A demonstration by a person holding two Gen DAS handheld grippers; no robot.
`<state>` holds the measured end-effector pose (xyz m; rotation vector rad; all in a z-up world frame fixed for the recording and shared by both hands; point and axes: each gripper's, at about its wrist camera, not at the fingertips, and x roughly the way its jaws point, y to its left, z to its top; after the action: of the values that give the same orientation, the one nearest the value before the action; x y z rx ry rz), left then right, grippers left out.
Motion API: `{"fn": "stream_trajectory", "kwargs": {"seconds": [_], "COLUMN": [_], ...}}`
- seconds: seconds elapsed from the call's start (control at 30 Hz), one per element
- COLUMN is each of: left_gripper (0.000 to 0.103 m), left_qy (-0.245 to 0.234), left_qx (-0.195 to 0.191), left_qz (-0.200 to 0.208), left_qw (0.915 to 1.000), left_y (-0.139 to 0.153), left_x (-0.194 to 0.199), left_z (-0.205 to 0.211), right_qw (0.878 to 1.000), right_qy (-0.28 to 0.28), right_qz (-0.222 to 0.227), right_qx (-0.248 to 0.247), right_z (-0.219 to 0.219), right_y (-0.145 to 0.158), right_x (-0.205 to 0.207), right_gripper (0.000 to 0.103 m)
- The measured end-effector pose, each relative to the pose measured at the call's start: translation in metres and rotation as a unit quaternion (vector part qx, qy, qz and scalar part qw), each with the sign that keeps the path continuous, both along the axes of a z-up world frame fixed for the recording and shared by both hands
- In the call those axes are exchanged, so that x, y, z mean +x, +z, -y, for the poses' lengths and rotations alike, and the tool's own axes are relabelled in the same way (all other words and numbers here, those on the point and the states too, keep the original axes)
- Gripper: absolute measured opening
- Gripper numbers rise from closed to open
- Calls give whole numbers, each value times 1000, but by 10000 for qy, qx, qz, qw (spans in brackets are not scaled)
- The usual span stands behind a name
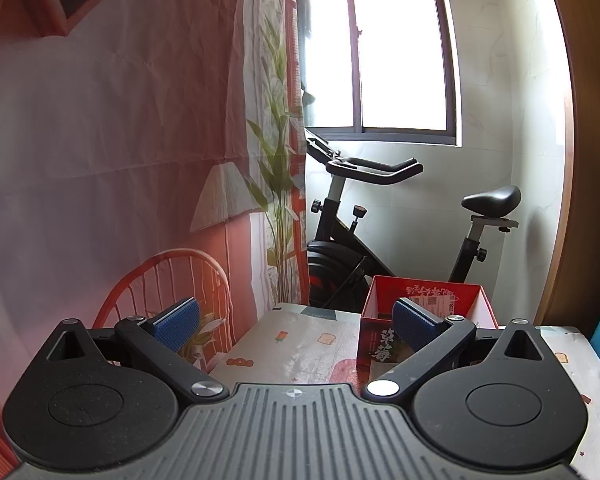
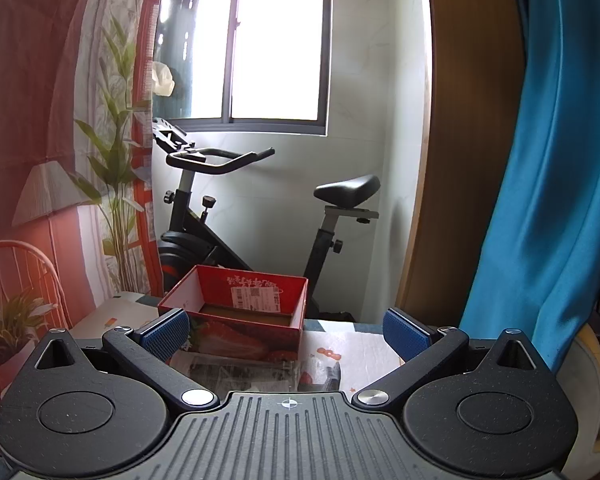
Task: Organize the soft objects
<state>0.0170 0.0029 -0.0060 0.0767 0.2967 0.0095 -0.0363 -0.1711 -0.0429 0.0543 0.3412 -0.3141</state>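
On the tabletop, covered with a printed cloth, a red box stands open at the top, and from the right wrist view it looks empty down to its brown floor. Just in front of it, touching or nearly touching its near wall, lies a flat clear packet; its contents are too blurred to name, though it is the only likely soft thing in view. The left tongs are apart and hold nothing, hovering level with the box, which sits toward their right finger. The right tongs are likewise apart and empty, with the box and packet between the blue pads. In the left wrist view the packet cannot be seen. Judging by its look, the packet should be light and limp, with a slick film that may slide between the pads or sag when lifted by one end. A hold near the middle of a long edge, pinching film and filling together, seems safest, and the box, being light card, may shift if nudged. An exercise bike stands behind, under the window.
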Motion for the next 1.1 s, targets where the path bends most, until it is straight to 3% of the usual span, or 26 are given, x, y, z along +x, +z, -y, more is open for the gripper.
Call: {"fn": "stream_trajectory", "kwargs": {"seconds": [0.2,0.4,0.57,0.87,1.1], "left_gripper": [103,103,103,103,103], "left_qy": [-9,-142,-45,-58,-108], "left_qx": [-13,-329,-222,-235,-319], "left_qz": [-74,-273,-357,-980,-1213], "left_qw": [10000,9990,9991,9949,9920], "left_y": [-4,-18,-42,-109,-159], "left_x": [7,21,44,95,118], "left_z": [-1,-13,-17,-31,-34], "right_qw": [10000,10000,9998,9965,9969], "right_qy": [-4,56,67,-33,193], "right_qz": [-20,-68,-173,-801,-743], "right_qx": [-31,-40,-15,-244,-156], "right_z": [1,2,10,8,4], "right_y": [-2,-9,-27,-103,-164], "right_x": [2,10,27,75,97], "right_gripper": [103,103,103,103,103]}}
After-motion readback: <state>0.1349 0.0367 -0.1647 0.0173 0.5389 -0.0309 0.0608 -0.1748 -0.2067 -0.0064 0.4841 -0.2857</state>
